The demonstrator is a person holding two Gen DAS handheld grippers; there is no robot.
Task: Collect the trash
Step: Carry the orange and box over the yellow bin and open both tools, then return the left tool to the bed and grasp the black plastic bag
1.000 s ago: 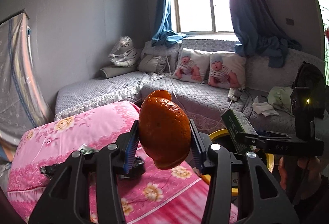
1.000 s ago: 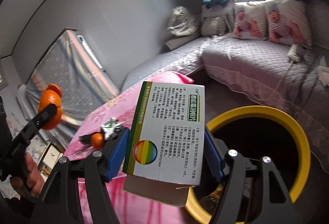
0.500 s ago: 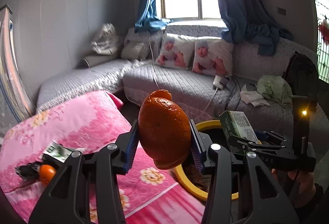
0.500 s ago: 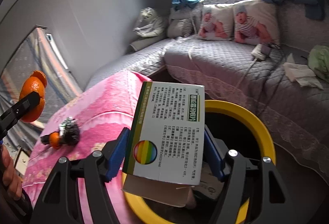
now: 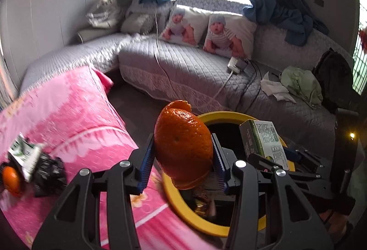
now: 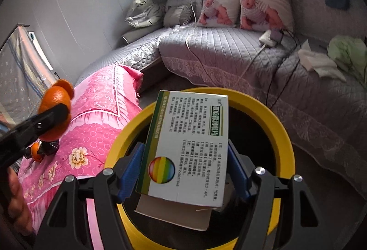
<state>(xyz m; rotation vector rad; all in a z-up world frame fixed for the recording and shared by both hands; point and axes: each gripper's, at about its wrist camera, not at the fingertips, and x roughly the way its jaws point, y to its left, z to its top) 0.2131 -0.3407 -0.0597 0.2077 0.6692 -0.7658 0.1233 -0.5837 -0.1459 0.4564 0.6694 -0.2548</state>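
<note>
**Both grippers loaded, over the bin**

My left gripper (image 5: 182,156) is clamped on the orange peel (image 5: 183,145), just above the yellow bin (image 5: 183,208) rim, next to the pink cover (image 5: 68,112). Right gripper (image 6: 184,165) pinches the medicine box (image 6: 187,146) w/ both pads, right over the bin opening.

Dimpled, glossy orange peel (image 5: 183,146) – printed cardboard box (image 6: 185,149) – smooth plastic bin (image 6: 282,133).

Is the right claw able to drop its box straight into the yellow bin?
Probably yes. The right claw holds the box directly over the yellow bin, whose mouth is open beneath it.
</note>
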